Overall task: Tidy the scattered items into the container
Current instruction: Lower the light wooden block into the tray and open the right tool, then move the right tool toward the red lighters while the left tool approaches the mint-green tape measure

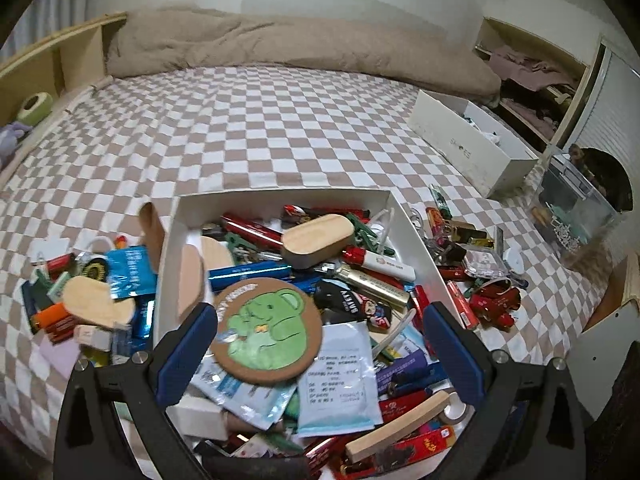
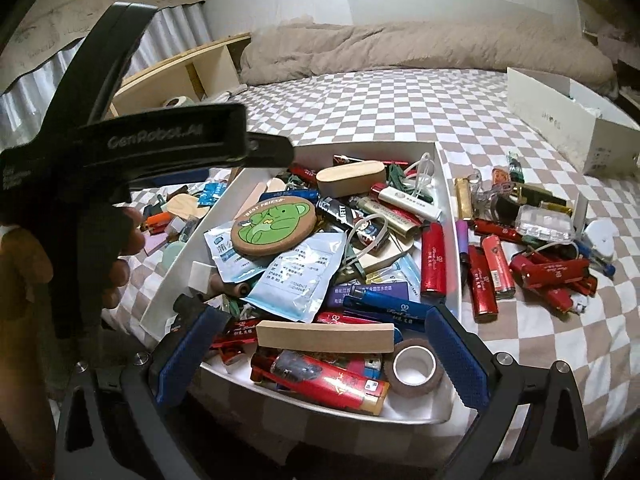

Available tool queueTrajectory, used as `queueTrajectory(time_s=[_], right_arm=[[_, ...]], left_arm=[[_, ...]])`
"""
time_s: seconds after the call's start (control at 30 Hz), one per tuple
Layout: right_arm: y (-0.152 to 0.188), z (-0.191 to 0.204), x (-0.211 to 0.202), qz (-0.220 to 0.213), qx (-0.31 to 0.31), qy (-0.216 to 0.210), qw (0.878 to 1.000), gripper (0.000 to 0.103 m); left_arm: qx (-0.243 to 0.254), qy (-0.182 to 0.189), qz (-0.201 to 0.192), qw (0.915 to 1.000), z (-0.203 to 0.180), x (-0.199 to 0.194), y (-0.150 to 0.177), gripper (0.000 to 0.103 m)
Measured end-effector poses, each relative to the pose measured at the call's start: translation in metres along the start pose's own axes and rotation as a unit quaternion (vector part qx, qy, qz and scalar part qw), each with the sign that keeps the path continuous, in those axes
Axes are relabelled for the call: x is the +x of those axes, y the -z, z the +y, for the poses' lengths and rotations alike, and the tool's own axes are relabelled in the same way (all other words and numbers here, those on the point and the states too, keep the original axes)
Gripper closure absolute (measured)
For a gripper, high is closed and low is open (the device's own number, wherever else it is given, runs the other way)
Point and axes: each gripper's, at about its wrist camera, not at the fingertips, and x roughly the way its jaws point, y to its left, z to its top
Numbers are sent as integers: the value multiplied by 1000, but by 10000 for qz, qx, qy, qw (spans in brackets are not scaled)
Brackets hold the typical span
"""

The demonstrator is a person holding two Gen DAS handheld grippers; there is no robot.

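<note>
The white box (image 1: 280, 196) on the bed is piled with lighters, sachets and wooden pieces. A round coaster with a green elephant (image 1: 266, 330) lies on top of the pile. My left gripper (image 1: 320, 344) hangs open above it, its blue pads clear of the coaster on both sides. My right gripper (image 2: 322, 356) is open over the box's near end (image 2: 320, 408), above a wooden block (image 2: 324, 340) and a tape roll (image 2: 414, 368), touching neither. Loose items lie left (image 1: 92, 300) and right (image 1: 480, 280) of the box. A hand (image 2: 120, 248) holds the left gripper's black body (image 2: 160, 140).
A long white shoebox (image 1: 468, 148) and a clear plastic bin (image 1: 576, 208) stand at the right of the checkered sheet (image 1: 260, 128). A beige duvet (image 1: 280, 44) lies along the far wall. A wooden shelf (image 1: 60, 60) with a green tape roll (image 1: 36, 106) borders the left.
</note>
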Motion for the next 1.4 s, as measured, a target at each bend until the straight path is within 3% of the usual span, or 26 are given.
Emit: queueTrajectory(time_s=[0.67,1.13,1.4], right_arm=[[-4,4,-37,-364,7,276,9990,0],[-5,-10,-60,-625,112,708,9955,0],[-4,-14,-69,-742,130,853,9935,0]], left_arm=[[-79,-508,-509,9974,29,-65,31,0],[-331,-566,-722,9952,51,-93,60,0],[-313,-778,-773,9935,54,-102,68,0]])
